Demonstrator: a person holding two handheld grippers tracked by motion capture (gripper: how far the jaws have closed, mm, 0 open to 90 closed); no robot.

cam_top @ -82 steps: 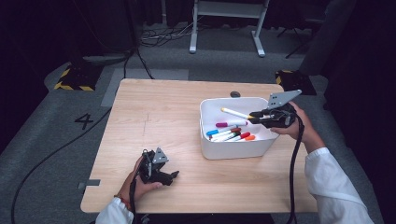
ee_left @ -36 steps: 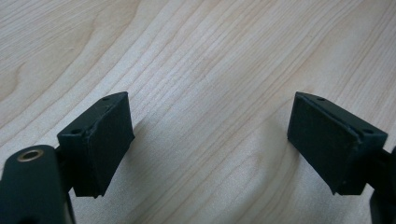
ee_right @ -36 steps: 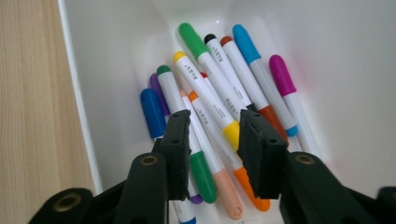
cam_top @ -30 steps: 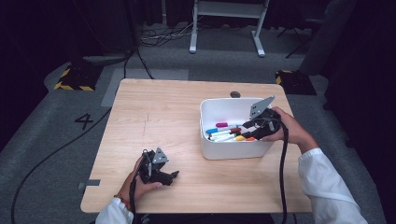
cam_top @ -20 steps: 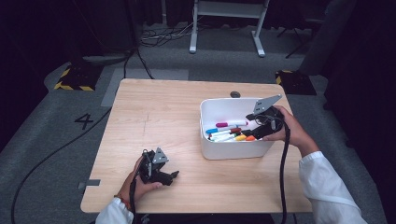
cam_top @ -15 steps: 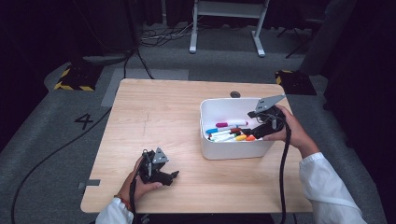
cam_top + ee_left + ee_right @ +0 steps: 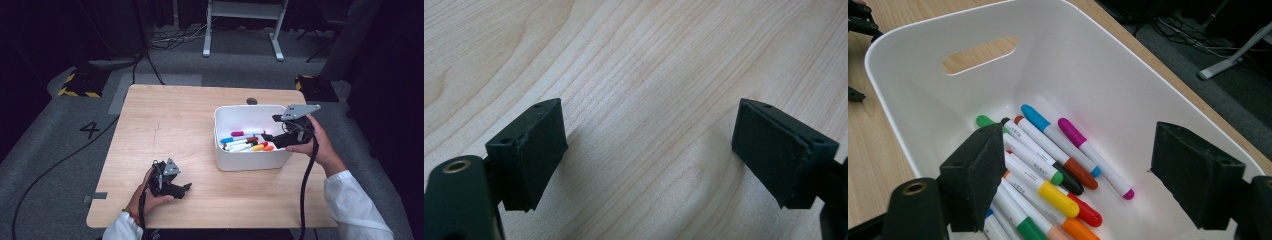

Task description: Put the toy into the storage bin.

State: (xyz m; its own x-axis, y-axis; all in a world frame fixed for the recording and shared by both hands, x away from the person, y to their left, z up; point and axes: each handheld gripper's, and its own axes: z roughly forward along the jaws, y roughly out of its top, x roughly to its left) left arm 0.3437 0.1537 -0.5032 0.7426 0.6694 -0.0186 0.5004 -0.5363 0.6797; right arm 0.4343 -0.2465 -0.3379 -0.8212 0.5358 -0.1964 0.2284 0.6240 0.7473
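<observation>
The wooden counter (image 7: 165, 130) carries a white bin (image 7: 250, 161) toward its right side, and inside it the markers (image 7: 247, 143) lie in a loose heap on the floor of the bin, a purple-capped marker (image 7: 1093, 157) a little apart from the rest. The right hand-held gripper (image 7: 270, 135) hangs over the bin's right rim, pointing in; its jaws have just been opening and stand wide with nothing between them, so I take it a marker has been let go into the heap. To finish this step well I'd lift straight clear of the rim with the jaws wide, so a pad doesn't catch a marker or nudge the bin. The left hand-held gripper (image 7: 186, 188) rests low on the bare counter near the front edge, well apart from the bin, its jaws open and empty over plain wood.
</observation>
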